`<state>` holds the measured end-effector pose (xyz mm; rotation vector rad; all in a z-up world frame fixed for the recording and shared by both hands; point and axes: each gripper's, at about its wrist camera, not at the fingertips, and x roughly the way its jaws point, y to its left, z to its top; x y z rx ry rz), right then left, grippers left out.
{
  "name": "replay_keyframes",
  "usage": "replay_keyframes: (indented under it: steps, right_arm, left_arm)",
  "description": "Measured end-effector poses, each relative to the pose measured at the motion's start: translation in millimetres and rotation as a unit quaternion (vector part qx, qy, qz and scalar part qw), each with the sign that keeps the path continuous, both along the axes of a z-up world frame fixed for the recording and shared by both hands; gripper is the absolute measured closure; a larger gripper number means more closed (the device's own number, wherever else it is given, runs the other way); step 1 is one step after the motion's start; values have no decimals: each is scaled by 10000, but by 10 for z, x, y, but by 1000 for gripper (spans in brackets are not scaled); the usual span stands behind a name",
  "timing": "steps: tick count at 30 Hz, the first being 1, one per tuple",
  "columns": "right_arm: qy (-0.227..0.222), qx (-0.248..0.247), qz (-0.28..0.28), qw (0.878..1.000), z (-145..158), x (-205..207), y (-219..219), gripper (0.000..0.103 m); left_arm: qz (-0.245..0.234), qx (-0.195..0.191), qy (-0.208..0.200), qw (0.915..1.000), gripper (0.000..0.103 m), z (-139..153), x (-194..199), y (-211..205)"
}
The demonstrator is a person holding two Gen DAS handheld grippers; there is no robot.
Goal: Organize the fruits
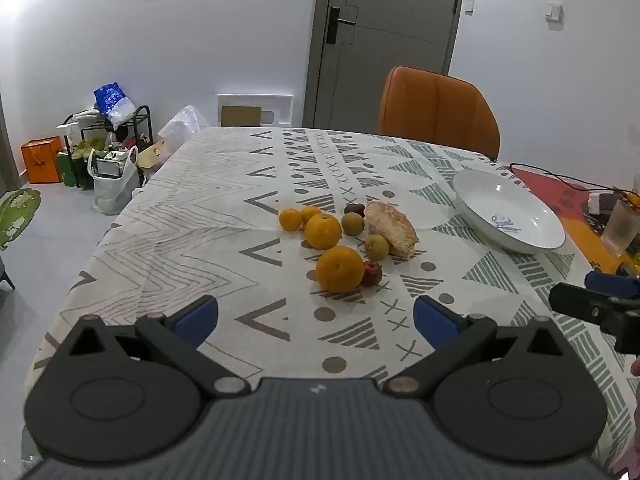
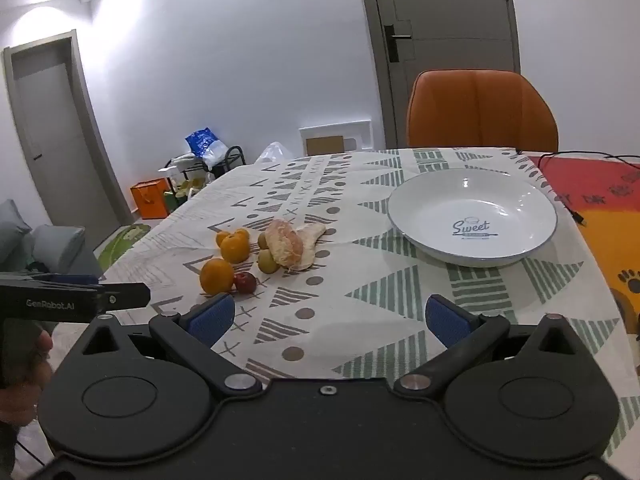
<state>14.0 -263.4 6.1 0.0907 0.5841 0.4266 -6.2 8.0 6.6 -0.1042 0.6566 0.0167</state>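
A cluster of fruit lies on the patterned tablecloth (image 1: 208,216): several oranges, the nearest one large (image 1: 339,269) (image 2: 216,276), a small red fruit (image 1: 372,273) (image 2: 245,282), small green-brown fruits (image 1: 376,247) (image 2: 267,261) and a peeled pomelo piece (image 1: 391,227) (image 2: 285,242). A white plate marked "Sweet" (image 1: 508,210) (image 2: 472,216) stands empty to the right. My left gripper (image 1: 316,320) is open and empty, just short of the fruit. My right gripper (image 2: 328,320) is open and empty, between fruit and plate, nearer me.
An orange chair (image 1: 438,110) (image 2: 482,112) stands at the table's far side. A red-orange mat (image 2: 600,200) with a black cable (image 2: 576,212) lies right of the plate. A glass (image 1: 622,228) stands at far right. Bags and a rack (image 1: 108,140) sit on the floor at left.
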Motion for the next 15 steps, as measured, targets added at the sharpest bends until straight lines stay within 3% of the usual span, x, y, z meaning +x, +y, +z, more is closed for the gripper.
replay_keyframes:
  steps: [15]
  right_arm:
    - [3,-43,1,10000,21,-2,22,0]
  left_arm:
    - [139,33,-14,9999,0,33,-14,44]
